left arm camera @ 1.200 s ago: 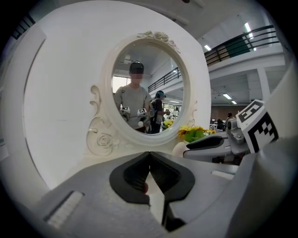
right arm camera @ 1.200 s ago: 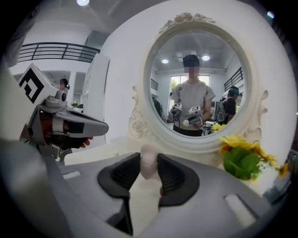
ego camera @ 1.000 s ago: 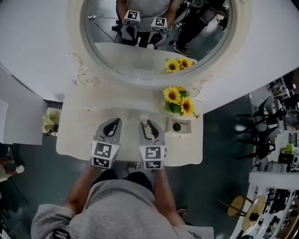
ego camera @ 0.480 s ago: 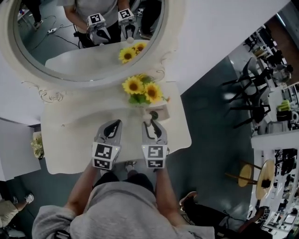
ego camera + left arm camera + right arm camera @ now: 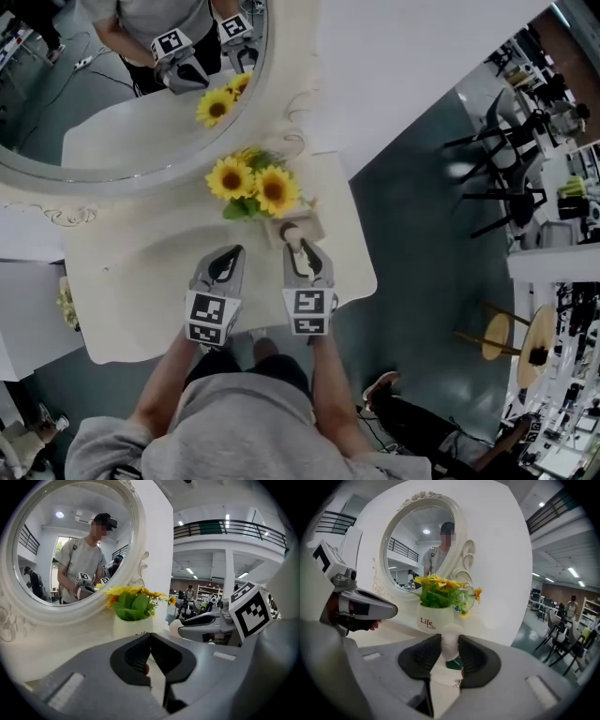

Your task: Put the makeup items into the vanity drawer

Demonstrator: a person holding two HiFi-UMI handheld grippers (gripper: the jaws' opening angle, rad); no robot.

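Note:
My right gripper [image 5: 298, 247] is shut on a small white round-topped makeup item [image 5: 290, 232], held upright over the right end of the cream vanity table [image 5: 141, 272]. In the right gripper view the white item [image 5: 450, 641] sits pinched between the dark pads, with something green just behind it. My left gripper [image 5: 228, 257] hovers beside it to the left; its jaws [image 5: 150, 638] meet with nothing between them. A small cream box [image 5: 312, 223] stands just beyond the held item. No drawer shows in any view.
A white pot of sunflowers [image 5: 251, 186] marked "Life" [image 5: 433, 616] stands right behind the grippers. The oval mirror [image 5: 112, 94] rises at the back left. The table's right edge [image 5: 367, 267] is close by, with dark floor and black chairs [image 5: 497, 141] beyond.
The head view has swung to the right along the table, so mirror and table slid left. Both grippers now sit nearer the sunflower pot and box. The right grip on the white item is unchanged.

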